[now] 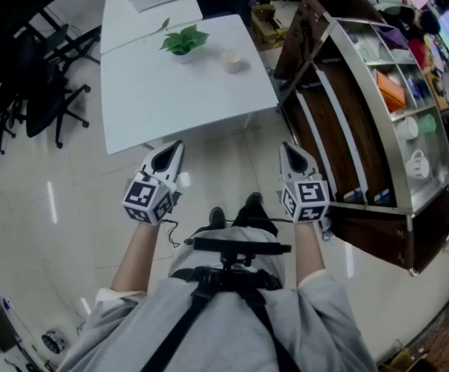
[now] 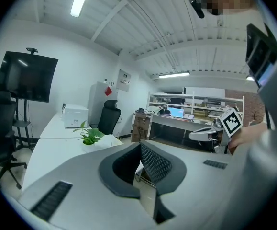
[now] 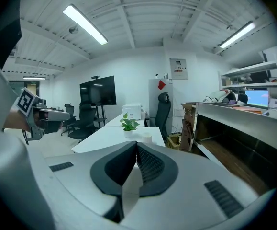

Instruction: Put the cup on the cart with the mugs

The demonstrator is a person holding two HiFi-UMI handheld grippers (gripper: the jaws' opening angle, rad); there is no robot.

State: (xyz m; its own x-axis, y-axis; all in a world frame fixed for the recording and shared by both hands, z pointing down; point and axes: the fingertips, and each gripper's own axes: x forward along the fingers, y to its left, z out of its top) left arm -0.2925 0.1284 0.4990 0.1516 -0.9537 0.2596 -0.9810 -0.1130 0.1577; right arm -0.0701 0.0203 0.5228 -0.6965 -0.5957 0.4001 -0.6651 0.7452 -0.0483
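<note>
The left forearm (image 1: 133, 256) and right forearm (image 1: 309, 248) reach forward side by side, well apart, holding the left tongs (image 1: 170, 150) and right tongs (image 1: 292, 150) pointed ahead, each with its jaws pressed together and empty.

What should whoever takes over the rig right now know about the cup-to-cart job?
Left gripper: shut, empty, held over the floor short of the white table.
Right gripper: shut, empty, beside the cart.
Cup: on the table, right of the potted plant, not gripped.
Mugs: on the cart's top shelf.
Done: nothing yet.
Left: reach the table, open a gripper, grasp the cup, carry it to the cart, set it by the mugs.
</note>
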